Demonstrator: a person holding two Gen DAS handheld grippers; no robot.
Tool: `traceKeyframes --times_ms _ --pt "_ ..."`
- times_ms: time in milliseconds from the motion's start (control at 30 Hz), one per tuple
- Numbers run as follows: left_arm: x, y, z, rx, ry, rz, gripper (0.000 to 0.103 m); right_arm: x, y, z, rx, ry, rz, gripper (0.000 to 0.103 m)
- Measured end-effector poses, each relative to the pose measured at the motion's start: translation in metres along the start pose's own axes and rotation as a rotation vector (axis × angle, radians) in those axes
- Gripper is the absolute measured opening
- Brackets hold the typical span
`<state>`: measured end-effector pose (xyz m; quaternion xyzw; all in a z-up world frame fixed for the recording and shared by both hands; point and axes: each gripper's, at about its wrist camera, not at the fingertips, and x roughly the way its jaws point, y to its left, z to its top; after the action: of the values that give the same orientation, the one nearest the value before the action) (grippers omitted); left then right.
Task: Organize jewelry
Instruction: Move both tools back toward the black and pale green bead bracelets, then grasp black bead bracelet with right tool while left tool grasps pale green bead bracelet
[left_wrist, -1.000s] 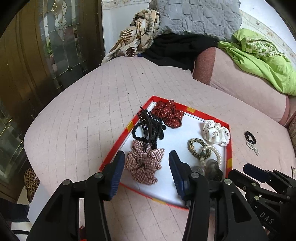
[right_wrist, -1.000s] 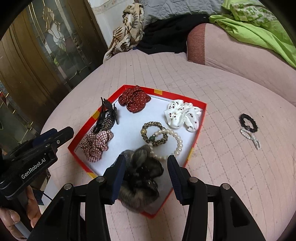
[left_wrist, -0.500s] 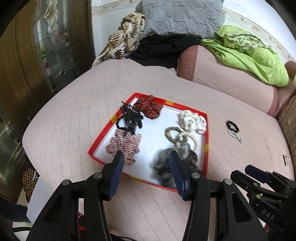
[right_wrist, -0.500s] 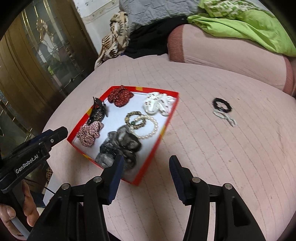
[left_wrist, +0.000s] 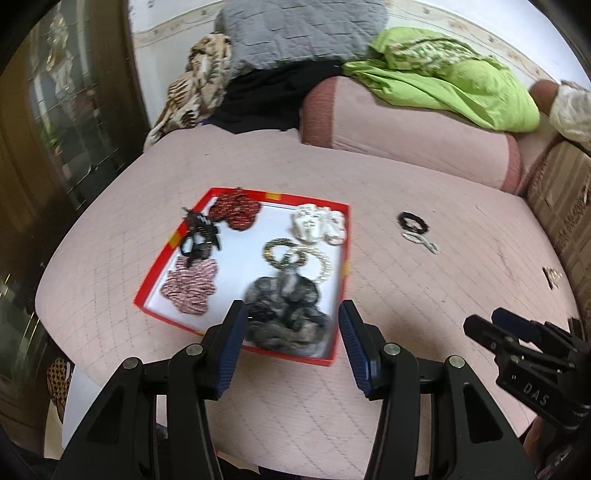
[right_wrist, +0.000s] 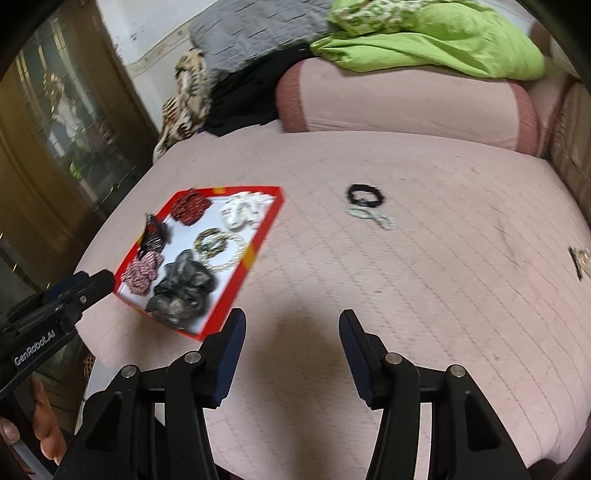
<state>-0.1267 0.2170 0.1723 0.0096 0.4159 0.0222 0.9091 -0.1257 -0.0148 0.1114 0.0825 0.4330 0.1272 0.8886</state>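
Two hand-held grippers are over the pink bed (right_wrist: 424, 295), and both are wide open and hold nothing: the left hand-held gripper (left_wrist: 291, 325) hangs at the near edge of the red tray (left_wrist: 157, 269), the right hand-held gripper (right_wrist: 290, 328) over bare cover beside it. In the tray lie a grey scrunchie (left_wrist: 286, 314), a checked scrunchie (left_wrist: 190, 286), a red scrunchie (left_wrist: 236, 210), a white scrunchie (left_wrist: 317, 225), a black clip (left_wrist: 199, 236) and a pearl bracelet (left_wrist: 325, 266). A black hair tie (right_wrist: 365, 194) and a pale bracelet (right_wrist: 373, 216) touching it lie on the bed, well apart from the tray.
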Motion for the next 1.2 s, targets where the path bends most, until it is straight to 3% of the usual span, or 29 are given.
traceKeyframes --times_ms 400,700,1200 --pt "0.001 -0.077 0.001 0.128 0.021 -0.035 0.051 -0.022 -0.078 -0.008 0.119 -0.033 -0.057 0.058" --pt "0.014 -0.122 0.003 0.205 0.049 -0.046 0.052 -0.027 -0.116 -0.011 0.148 -0.045 -0.097 0.058" --pt "0.074 -0.147 0.018 0.226 0.128 -0.04 0.052 0.003 -0.154 0.004 0.177 -0.004 -0.116 0.058"
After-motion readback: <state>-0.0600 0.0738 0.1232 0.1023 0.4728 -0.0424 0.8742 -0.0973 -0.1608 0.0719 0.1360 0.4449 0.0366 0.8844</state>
